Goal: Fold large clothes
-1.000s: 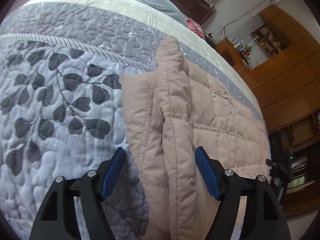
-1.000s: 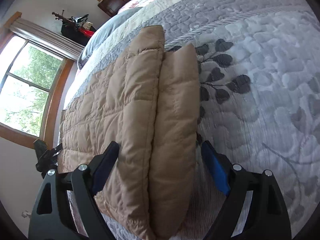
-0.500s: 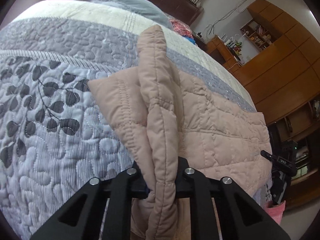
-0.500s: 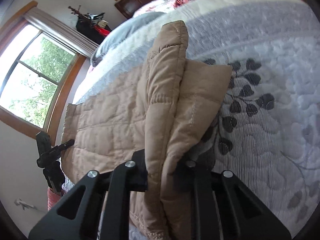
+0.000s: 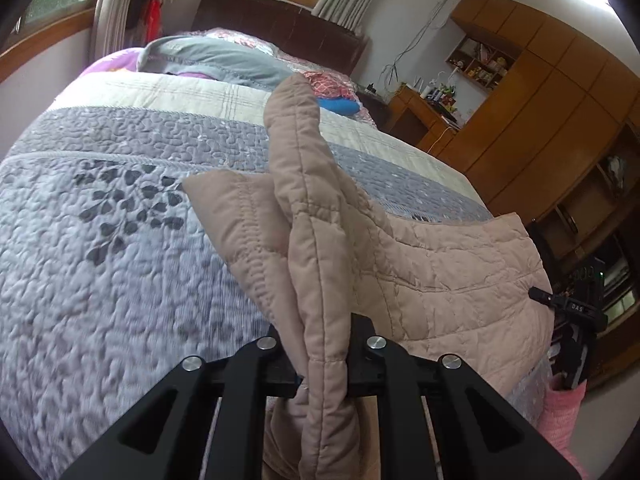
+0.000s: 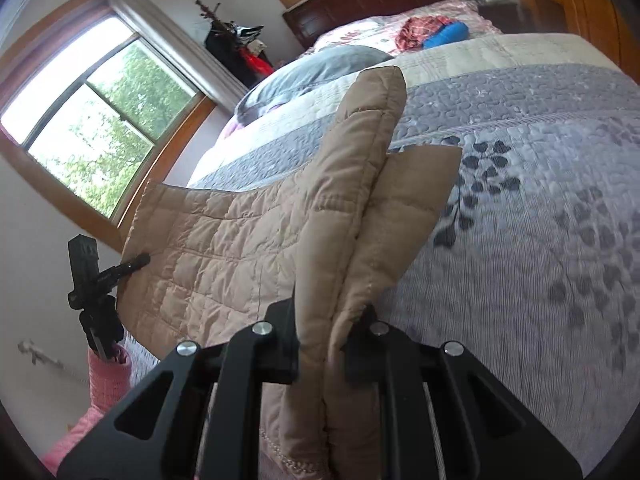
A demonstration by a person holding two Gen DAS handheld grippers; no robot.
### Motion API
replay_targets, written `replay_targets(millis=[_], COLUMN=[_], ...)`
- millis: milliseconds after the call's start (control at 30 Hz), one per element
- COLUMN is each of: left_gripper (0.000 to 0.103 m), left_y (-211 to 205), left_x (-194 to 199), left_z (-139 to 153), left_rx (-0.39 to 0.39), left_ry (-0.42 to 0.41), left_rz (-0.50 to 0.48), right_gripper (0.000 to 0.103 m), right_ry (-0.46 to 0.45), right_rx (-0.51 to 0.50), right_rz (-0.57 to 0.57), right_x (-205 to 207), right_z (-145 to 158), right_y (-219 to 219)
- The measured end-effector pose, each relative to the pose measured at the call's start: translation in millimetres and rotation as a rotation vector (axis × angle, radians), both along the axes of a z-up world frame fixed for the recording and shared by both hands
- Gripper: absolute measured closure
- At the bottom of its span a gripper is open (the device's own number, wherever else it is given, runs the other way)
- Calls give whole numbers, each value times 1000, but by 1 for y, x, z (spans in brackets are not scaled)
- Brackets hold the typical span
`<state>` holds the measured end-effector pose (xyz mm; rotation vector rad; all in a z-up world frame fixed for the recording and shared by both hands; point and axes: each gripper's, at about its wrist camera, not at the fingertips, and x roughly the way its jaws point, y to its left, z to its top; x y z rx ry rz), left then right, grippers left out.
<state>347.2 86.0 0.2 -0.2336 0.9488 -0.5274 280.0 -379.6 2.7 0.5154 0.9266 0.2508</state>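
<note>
A large tan quilted padded garment (image 5: 420, 264) lies on the near part of the bed; it also shows in the right wrist view (image 6: 240, 248). My left gripper (image 5: 322, 364) is shut on a doubled edge of the garment and holds it raised off the bedspread. My right gripper (image 6: 324, 344) is shut on another doubled edge, also raised. In each view a padded fold stands up between the jaws and hides the fingertips. The rest of the garment hangs down toward the bed.
The bed is covered by a grey quilted bedspread (image 5: 100, 248) with a dark leaf print. A grey pillow (image 5: 216, 60) and a dark headboard (image 5: 280, 32) are at the far end. Wooden wardrobes (image 5: 540, 112) stand beside the bed. A black tripod (image 6: 96, 280) stands near the window.
Both grippers went from open around the garment's folded edges to shut on them. They have since lifted the edges up and away from the bedspread.
</note>
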Motion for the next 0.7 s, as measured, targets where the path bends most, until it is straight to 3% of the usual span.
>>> replay_targets(millis=[133, 267, 400, 533, 700], left_gripper=[90, 90, 88, 83, 76], left_y=[10, 15, 23, 33, 36], left_x=[-38, -64, -67, -60, -63], left_z=[-2, -23, -63, -102, -120], left_rx=[12, 48, 109, 101, 96], left_ry=[2, 21, 66, 131, 113], left_rz=[-6, -17, 13, 33, 32], right_gripper=[90, 89, 89, 86, 83], right_ry=[2, 47, 124, 185, 194], right_rx=[-4, 1, -10, 39, 116], right_rz=[19, 37, 19, -17, -29], right_x=[-28, -52, -62, -62, -64], right_z=[1, -21, -57, -91, -119], right_y=[13, 25, 29, 18, 10])
